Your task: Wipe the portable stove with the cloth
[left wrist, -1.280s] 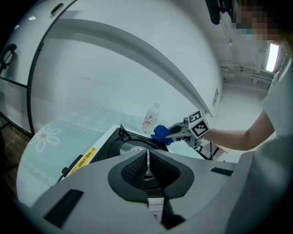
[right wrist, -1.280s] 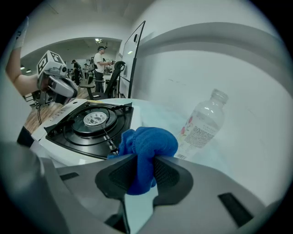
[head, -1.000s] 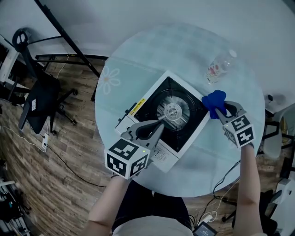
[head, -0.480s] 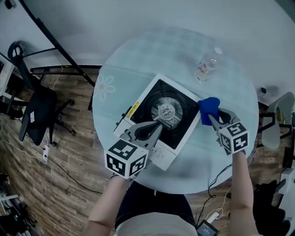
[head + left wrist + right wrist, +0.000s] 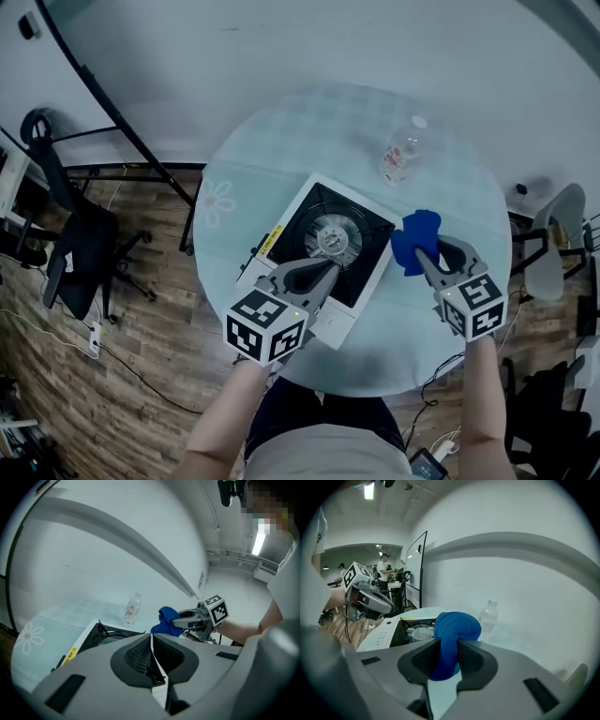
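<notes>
Round bench [image 5: 281, 150] with a pale cover. The portable stove [image 5: 281, 239] sits askew near its middle. Long axis runs diagonally in the head view, far-right to near-left, with the white control end toward the person and the black top with its round burner [image 5: 333, 234] at the far end. A yellow label [image 5: 270, 244] runs along the stove's left side.

Left hand-held gripper [image 5: 328, 265] hangs over the near part of the stove. Its own view shows the jaws pressed together with nothing between them; only the stove's white panel shows below.

Right hand-held gripper [image 5: 419, 253] is clenched on the blue cloth [image 5: 412, 239], bunched and bulging past the jaw tips. The cloth sits just beside the stove's right corner, over the bench — whether it touches stove or bench cannot be told.

A clear plastic bottle [image 5: 398, 157] stands beyond the stove. The gripper views show it upright and capped, while the head view foreshortens it. Contents cannot be made out.

Only the head view shows the wood floor [image 5: 141, 328] and an office chair [image 5: 66, 253] at left. Only the right gripper view shows a whiteboard [image 5: 415, 573] and people [image 5: 383, 569] far behind — it also catches the left hand-held gripper [image 5: 386, 607] from the front. The left gripper view [image 5: 151, 639] shows the right hand-held gripper [image 5: 174, 620] side-on, with the cloth [image 5: 165, 620] at its tip.
</notes>
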`<state>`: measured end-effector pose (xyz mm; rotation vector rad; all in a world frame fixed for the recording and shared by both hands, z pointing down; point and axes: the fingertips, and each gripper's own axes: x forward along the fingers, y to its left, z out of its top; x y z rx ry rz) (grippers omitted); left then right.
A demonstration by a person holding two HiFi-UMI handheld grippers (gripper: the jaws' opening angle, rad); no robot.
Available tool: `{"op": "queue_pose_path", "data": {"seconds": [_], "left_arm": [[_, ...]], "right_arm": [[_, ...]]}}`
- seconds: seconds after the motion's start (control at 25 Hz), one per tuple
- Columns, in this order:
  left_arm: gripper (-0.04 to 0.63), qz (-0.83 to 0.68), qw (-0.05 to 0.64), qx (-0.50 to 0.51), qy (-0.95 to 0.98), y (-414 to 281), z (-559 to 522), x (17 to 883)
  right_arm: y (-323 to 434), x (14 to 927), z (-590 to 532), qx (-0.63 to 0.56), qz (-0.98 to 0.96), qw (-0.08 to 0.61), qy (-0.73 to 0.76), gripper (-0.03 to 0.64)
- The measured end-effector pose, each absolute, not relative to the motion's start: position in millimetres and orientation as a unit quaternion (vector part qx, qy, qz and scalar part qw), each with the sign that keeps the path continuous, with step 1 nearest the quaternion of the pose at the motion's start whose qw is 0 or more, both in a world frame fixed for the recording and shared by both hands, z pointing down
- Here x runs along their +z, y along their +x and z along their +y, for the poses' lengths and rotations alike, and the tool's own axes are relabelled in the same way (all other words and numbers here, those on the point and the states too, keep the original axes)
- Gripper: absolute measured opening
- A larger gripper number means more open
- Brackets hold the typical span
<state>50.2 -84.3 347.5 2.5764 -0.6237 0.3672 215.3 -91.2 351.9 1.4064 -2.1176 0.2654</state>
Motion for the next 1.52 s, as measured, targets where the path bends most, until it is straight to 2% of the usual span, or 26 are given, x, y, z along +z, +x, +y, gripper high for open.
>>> {"op": "queue_pose_path", "data": {"seconds": [0.32, 0.52, 0.76, 0.92, 1.24, 1.52], "left_arm": [[0.029, -0.225, 0.188, 0.111, 0.950, 48, -78, 314], [0.029, -0.205, 0.192, 0.082, 0.956, 45, -73, 291], [0.021, -0.224, 0.154, 0.027, 0.962, 30, -72, 262], [0.020, -0.228, 0.159, -0.005, 0.961, 23, -70, 254], [0.020, -0.235, 0.175, -0.003, 0.956, 13, -60, 265], [0.020, -0.260, 0.173, 0.002, 0.950, 3, -62, 276]], "right_arm": [[180, 303, -78, 0.080, -0.809, 0.217, 0.540, 0.114], [155, 271, -69, 0.061, -0.825, 0.174, 0.534, 0.114], [125, 246, -62, 0.021, -0.849, 0.164, 0.501, 0.114], [112, 238, -58, 0.009, -0.857, 0.157, 0.491, 0.114], [86, 251, -45, 0.051, -0.872, 0.109, 0.475, 0.114], [74, 266, -43, 0.068, -0.878, 0.110, 0.460, 0.114]]}}
